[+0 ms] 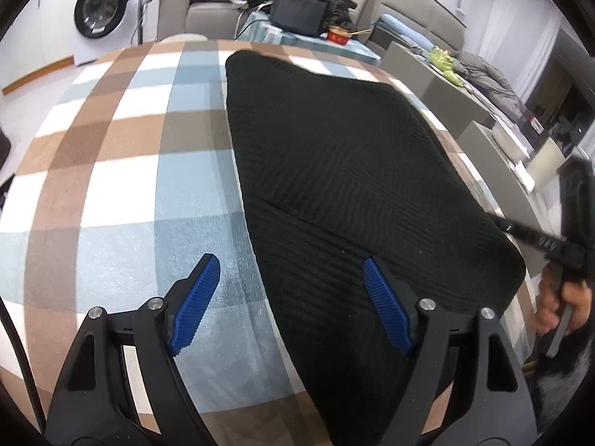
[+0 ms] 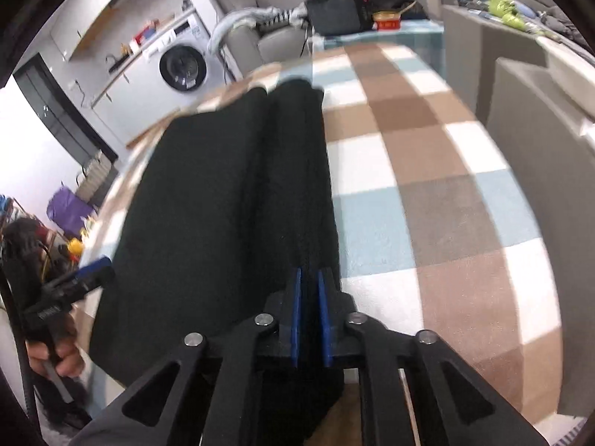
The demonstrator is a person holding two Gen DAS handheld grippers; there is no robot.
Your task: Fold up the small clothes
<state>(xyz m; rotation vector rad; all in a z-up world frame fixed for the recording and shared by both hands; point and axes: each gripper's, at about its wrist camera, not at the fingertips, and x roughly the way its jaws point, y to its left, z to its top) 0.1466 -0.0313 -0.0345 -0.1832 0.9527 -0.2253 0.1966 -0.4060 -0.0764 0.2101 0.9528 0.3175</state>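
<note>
A black ribbed knit garment (image 1: 334,171) lies spread on the checked blanket (image 1: 122,171). My left gripper (image 1: 292,278) is open and empty, held above the garment's near left edge, one blue pad over the blanket and one over the cloth. In the right wrist view the same garment (image 2: 208,200) lies on the checked blanket (image 2: 427,186). My right gripper (image 2: 308,278) is shut on the garment's near right edge, with a raised fold of cloth running away from the pads. The left gripper also shows at the left of that view (image 2: 93,267).
A washing machine (image 1: 98,11) stands at the back left. A black box (image 1: 299,9) and a red bowl (image 1: 338,35) sit on a small table behind the blanket. Grey sofa pieces (image 2: 520,111) flank the right side.
</note>
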